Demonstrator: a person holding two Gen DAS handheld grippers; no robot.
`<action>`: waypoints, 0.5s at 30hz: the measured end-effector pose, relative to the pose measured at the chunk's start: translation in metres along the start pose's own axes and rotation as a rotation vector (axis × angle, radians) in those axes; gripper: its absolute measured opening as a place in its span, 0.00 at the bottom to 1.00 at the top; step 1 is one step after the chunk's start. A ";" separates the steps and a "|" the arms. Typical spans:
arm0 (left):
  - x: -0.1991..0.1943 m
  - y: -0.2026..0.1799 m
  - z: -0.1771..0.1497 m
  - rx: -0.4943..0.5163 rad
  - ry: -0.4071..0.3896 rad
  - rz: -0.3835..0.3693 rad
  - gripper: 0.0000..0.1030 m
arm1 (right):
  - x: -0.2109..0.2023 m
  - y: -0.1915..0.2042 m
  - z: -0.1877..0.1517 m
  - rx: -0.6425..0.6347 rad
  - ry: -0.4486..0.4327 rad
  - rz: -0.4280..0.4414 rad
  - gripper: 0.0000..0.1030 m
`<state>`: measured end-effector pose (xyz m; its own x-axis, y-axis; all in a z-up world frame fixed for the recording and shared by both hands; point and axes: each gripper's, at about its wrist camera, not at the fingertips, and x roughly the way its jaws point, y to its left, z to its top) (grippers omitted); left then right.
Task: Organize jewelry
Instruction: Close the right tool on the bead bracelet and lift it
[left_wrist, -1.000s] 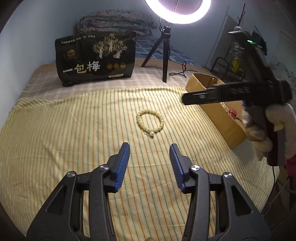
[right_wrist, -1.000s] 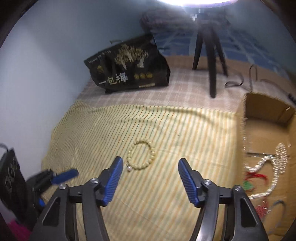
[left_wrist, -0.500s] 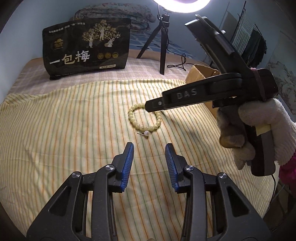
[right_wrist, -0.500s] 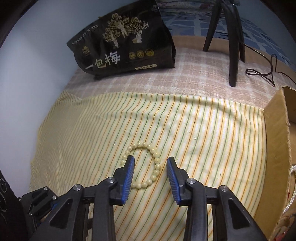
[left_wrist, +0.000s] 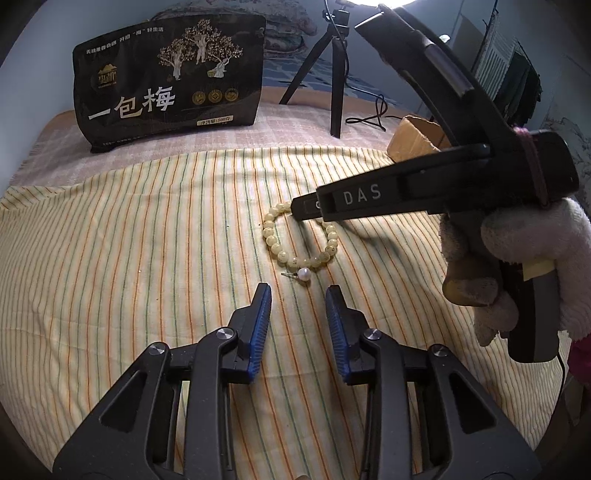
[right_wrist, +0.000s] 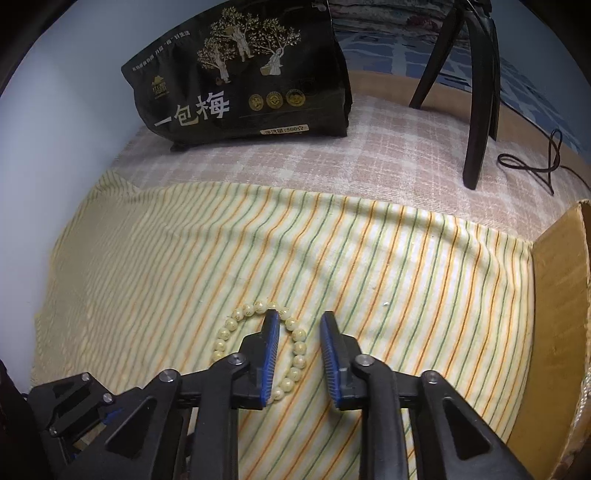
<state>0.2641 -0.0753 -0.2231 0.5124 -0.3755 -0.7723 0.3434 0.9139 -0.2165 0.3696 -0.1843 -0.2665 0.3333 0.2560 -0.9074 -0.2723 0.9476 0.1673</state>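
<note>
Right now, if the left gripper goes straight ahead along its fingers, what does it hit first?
Probably the pearl stud earring, lying on the striped cloth just ahead of the open left gripper. The bead bracelet lies right behind it. Height above the cloth is unclear.

A bed (left_wrist: 55, 133) under a checked cover carries a yellow striped cloth (left_wrist: 129, 277) at frame centre, a black pouch (left_wrist: 168, 79) and tripod (left_wrist: 334, 74) along the top, and a cardboard box (left_wrist: 415, 138) at right.
</note>
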 end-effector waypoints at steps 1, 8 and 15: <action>0.001 0.000 0.001 0.001 0.000 0.001 0.30 | 0.000 0.000 0.000 -0.008 -0.003 -0.009 0.13; 0.009 -0.005 0.007 0.023 0.010 0.017 0.30 | 0.001 -0.001 -0.002 -0.022 -0.017 -0.038 0.06; 0.022 -0.008 0.015 0.042 0.010 0.051 0.25 | 0.000 -0.007 -0.005 -0.014 -0.025 -0.028 0.06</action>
<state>0.2838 -0.0933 -0.2291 0.5228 -0.3265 -0.7875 0.3496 0.9246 -0.1513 0.3669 -0.1918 -0.2695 0.3632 0.2344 -0.9018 -0.2751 0.9517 0.1365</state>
